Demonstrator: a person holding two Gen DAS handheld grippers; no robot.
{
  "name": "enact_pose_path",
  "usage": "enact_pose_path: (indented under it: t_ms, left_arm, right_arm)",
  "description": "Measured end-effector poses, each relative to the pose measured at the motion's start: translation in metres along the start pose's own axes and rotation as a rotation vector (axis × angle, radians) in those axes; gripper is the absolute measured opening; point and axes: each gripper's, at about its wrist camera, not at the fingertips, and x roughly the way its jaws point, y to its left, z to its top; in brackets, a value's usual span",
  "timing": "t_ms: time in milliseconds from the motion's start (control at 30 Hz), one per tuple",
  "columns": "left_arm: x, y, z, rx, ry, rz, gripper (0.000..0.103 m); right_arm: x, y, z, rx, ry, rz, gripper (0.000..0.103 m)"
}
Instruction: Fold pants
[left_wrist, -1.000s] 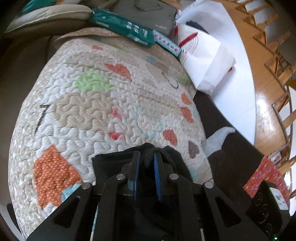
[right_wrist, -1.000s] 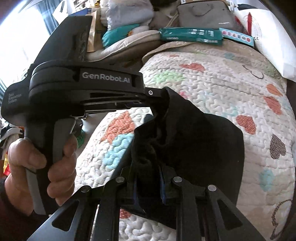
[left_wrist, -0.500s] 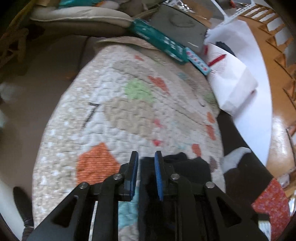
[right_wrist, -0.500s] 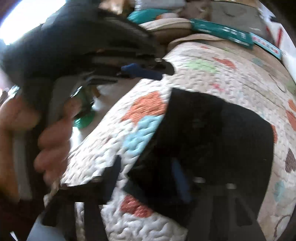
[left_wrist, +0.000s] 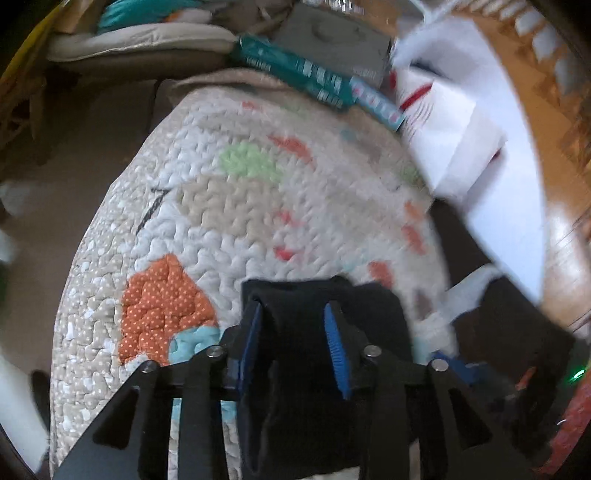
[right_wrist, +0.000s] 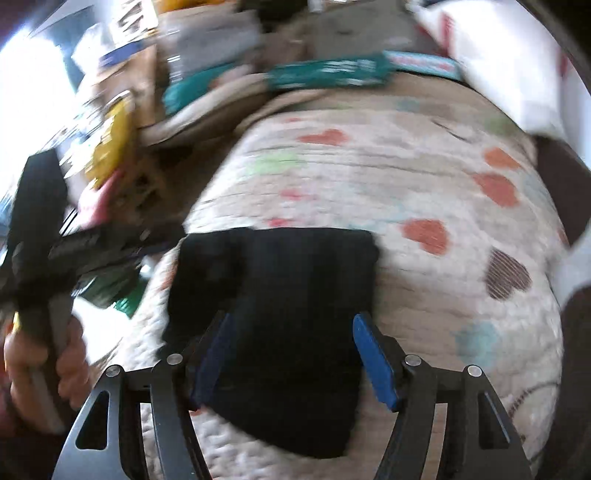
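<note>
Looking down along the left gripper (left_wrist: 291, 310): part open, with a clear gap between the blue pads (left_wrist: 251, 332). Just been opening, to judge by the jaws. Black cloth of the pants (left_wrist: 369, 314) in that gap and under it, yet no pad pressing on it, so nothing gripped. Hard to tell through the blur whether the left pad brushes the cloth's edge.

Down along the right gripper (right_wrist: 291, 321): wide open, far wider than the left, and likewise just been opening. Again the pants (right_wrist: 295, 266) between and below the spread pads (right_wrist: 373, 358), lying loose, clamped by neither. No telling whether the tips touch the cloth or hang just above it.

As for the pants: folded into a compact dark block, flat on the quilt (left_wrist: 221, 206), near its front edge, beside an orange patch (left_wrist: 162, 306) on the left view. In the right view, square at the top, narrower toward the camera, with hearts of the quilt (right_wrist: 406, 184) off to the right.

At the left edge of the right view, blurred: the left gripper (right_wrist: 92, 251) again, gripped by a hand (right_wrist: 37, 354) round its handle.

Behind the quilt: a teal pack (left_wrist: 295, 70), a grey case (left_wrist: 332, 37) and a white bag (left_wrist: 443, 140).
</note>
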Motion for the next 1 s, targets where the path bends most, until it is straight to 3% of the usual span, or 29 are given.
enact_pose_path:
  t_ms: [100, 167, 233, 300, 433, 567, 700, 867, 1000]
  left_arm:
    - [0.029, 0.006, -0.005, 0.006, 0.067, 0.122, 0.038]
    - [0.039, 0.016, -0.003, -0.033, 0.085, 0.128, 0.051]
    - [0.042, 0.025, -0.001, -0.061, 0.083, 0.145, 0.072]
    - [0.044, 0.035, -0.002, -0.097, 0.08, 0.132, 0.078]
    - [0.031, 0.037, 0.0, -0.124, 0.06, 0.082, 0.078]
    - [-0.002, 0.03, -0.006, -0.142, -0.005, 0.039, 0.078]
    - [-0.025, 0.022, -0.022, -0.148, -0.057, 0.044, 0.078]
    - [-0.005, 0.023, -0.048, -0.213, 0.029, -0.033, 0.078]
    - [0.016, 0.021, -0.056, -0.225, 0.084, -0.106, 0.078]
  right_arm:
    - [0.008, -0.015, -0.01, 0.031, 0.031, -0.03, 0.073]
    - [0.018, -0.017, -0.02, 0.03, 0.063, -0.03, 0.073]
    - [0.024, -0.025, -0.027, 0.048, 0.069, -0.032, 0.073]
    - [0.032, -0.035, -0.031, 0.099, 0.075, -0.012, 0.078]
    - [0.033, -0.054, -0.032, 0.207, 0.092, 0.074, 0.083]
    - [0.011, -0.07, -0.034, 0.271, 0.026, 0.097, 0.083]
    - [0.002, -0.088, -0.034, 0.337, -0.006, 0.126, 0.083]
    - [0.004, -0.097, -0.035, 0.421, 0.002, 0.247, 0.083]
    - [0.007, -0.093, -0.033, 0.422, 0.015, 0.282, 0.083]
